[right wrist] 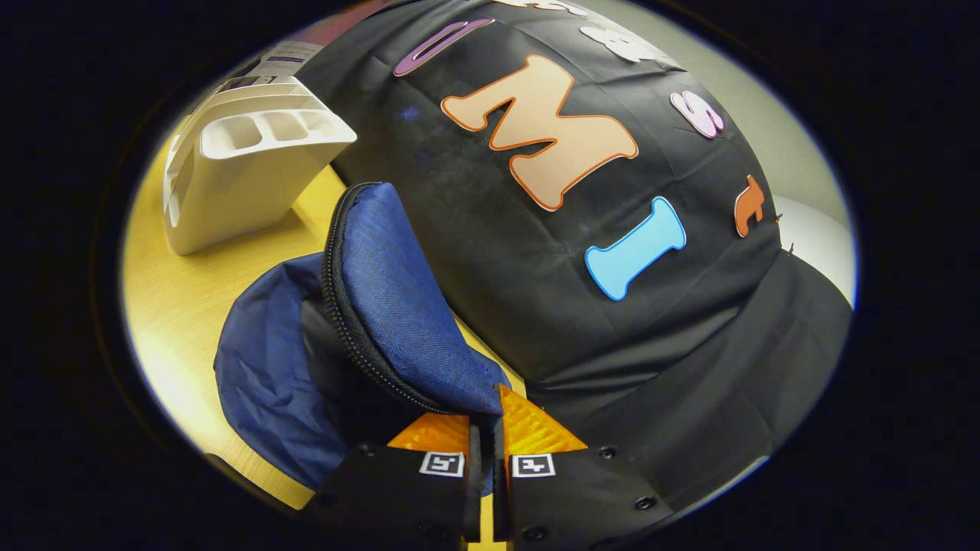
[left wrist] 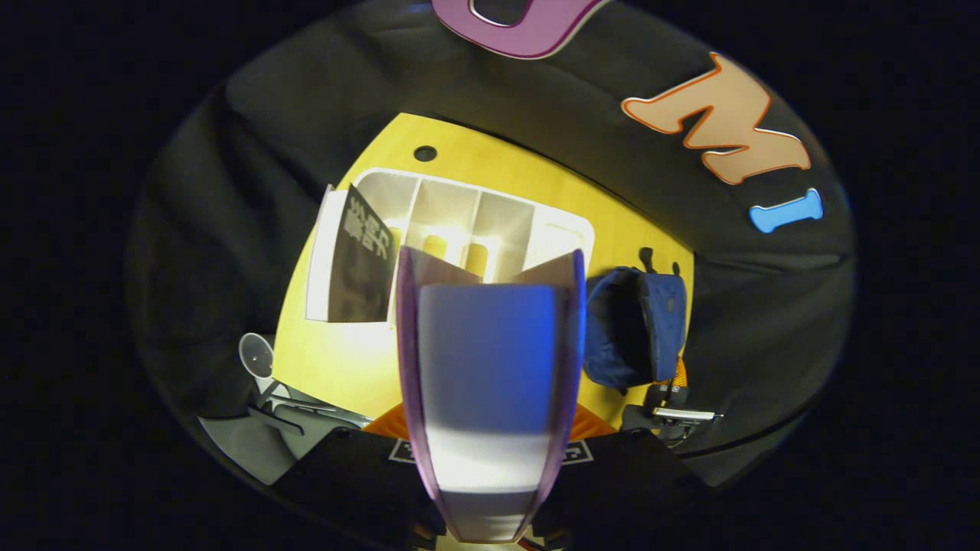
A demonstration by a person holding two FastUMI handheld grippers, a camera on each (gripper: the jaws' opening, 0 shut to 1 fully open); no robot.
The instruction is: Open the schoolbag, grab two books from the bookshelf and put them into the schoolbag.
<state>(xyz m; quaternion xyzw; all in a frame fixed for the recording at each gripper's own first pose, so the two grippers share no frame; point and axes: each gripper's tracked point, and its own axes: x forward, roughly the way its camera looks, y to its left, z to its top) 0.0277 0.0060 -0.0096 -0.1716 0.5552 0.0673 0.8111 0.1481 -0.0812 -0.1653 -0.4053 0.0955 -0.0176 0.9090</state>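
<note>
Between left jaws, book (left wrist: 487,383) blocks bookshelf (left wrist: 475,222); right jaws pinch schoolbag (right wrist: 383,306) flap.

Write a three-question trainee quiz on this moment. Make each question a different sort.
1. True or false: the left tool is empty.
2. What does the right tool pinch? A) the schoolbag's flap B) the rack C) a cup
3. Fill in: the dark book stands in the white ____.

Key
1. False: it grips a purple-edged book between its fingers.
2. A: it holds the schoolbag open by the flap.
3. Bookshelf, at its end compartment, on the yellow table.
</note>
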